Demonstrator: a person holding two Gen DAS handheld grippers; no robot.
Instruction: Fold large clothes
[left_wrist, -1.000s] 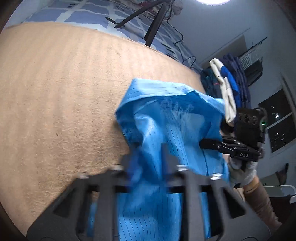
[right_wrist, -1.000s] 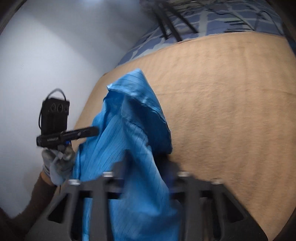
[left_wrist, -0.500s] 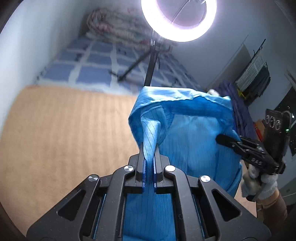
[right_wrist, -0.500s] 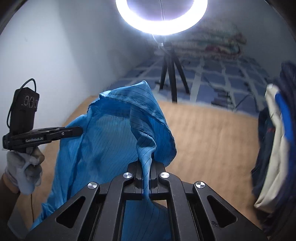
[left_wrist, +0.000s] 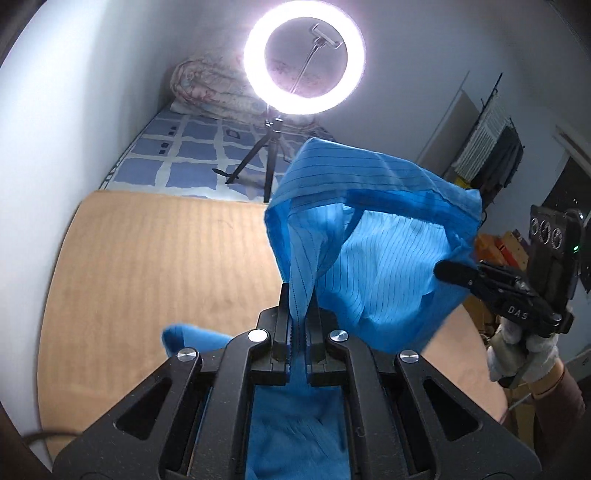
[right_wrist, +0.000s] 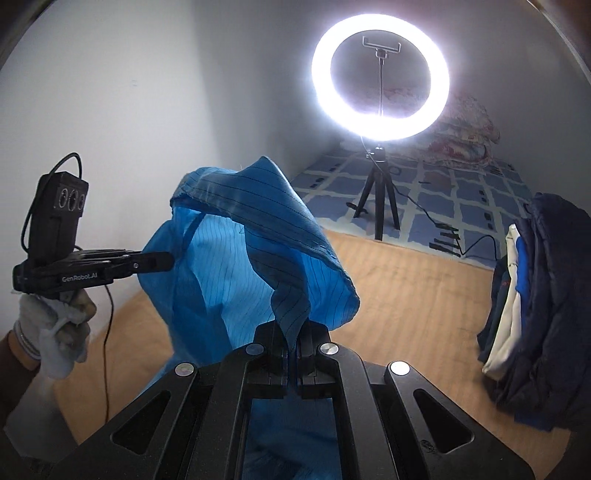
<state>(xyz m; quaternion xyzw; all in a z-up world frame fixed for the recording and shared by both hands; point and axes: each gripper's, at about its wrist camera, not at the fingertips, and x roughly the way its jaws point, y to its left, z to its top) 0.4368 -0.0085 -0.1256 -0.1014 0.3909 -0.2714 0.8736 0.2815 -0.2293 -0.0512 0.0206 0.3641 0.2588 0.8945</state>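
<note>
ITEM: blue garment (left_wrist: 384, 266), one, thin blue cloth with fine dark pinstripes. Location: in the air over the tan counter (left_wrist: 155, 266), above its right half as the left wrist view has it, most of the cloth hanging clear. A blue fold shows low by the near edge; whether it touches the surface cannot be told.

CHANGE: A second ago the cloth lay low against the counter with both tongs closing on it; now both tongs are raised and the garment is carried up with them, stretched between two grip points. Judgement: pick-up done, cloth being opened out; no fold made yet.

COUNT, left to right:
- left tongs (left_wrist: 297, 314), one, clamped on a gathered edge of the garment.
- right tongs (right_wrist: 291, 338), one, clamped on another edge.
- gloved hands, two, one per tool; the left hand (right_wrist: 59, 332) wears a white glove.
- ring light (left_wrist: 304, 59) on tripod, one, beyond the far edge.
- pile of dark clothes (right_wrist: 535, 306), one, at the right edge.
</note>
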